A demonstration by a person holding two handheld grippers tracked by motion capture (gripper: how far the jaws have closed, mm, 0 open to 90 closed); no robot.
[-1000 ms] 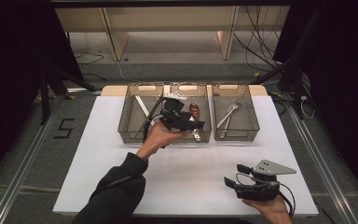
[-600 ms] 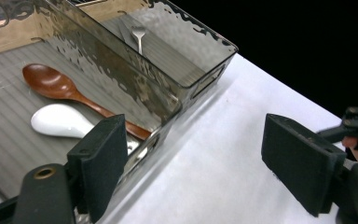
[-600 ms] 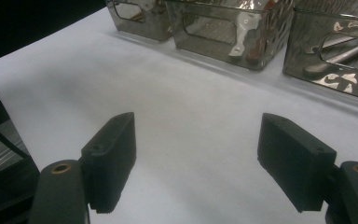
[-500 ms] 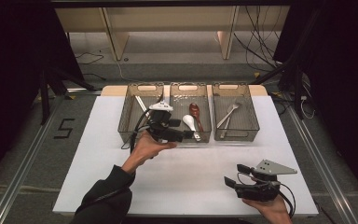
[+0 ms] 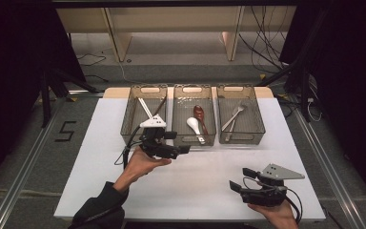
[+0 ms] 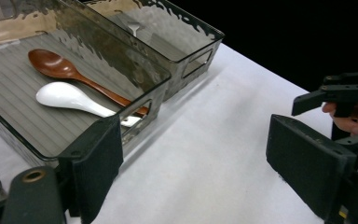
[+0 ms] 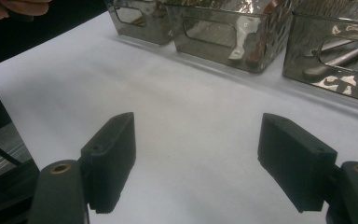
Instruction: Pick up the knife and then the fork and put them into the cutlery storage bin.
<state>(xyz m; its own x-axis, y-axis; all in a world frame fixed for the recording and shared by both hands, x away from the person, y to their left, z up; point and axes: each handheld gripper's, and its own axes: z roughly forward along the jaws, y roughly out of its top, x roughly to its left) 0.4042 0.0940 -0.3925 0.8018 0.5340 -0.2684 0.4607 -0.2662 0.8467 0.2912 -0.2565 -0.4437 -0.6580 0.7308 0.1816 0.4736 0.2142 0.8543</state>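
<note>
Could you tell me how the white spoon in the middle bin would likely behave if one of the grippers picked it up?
The white spoon looks glossy, like glazed ceramic, so it may slip between flat pads. It appears rigid and probably chips if dropped. Its rounded bowl could let it rock on the middle bin's ribbed floor, beside the brown wooden spoon.

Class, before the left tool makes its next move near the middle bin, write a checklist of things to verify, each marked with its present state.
1. Left tool open and holding nothing: ok; its jaws have just been opening.
2. White spoon and brown spoon lie in the middle bin: ok.
3. Right tool open and holding nothing, on the white table apart from the left one: ok.
4. Metal utensils in the right bin: ok.
5. Chopsticks in the left bin: ok.
</note>
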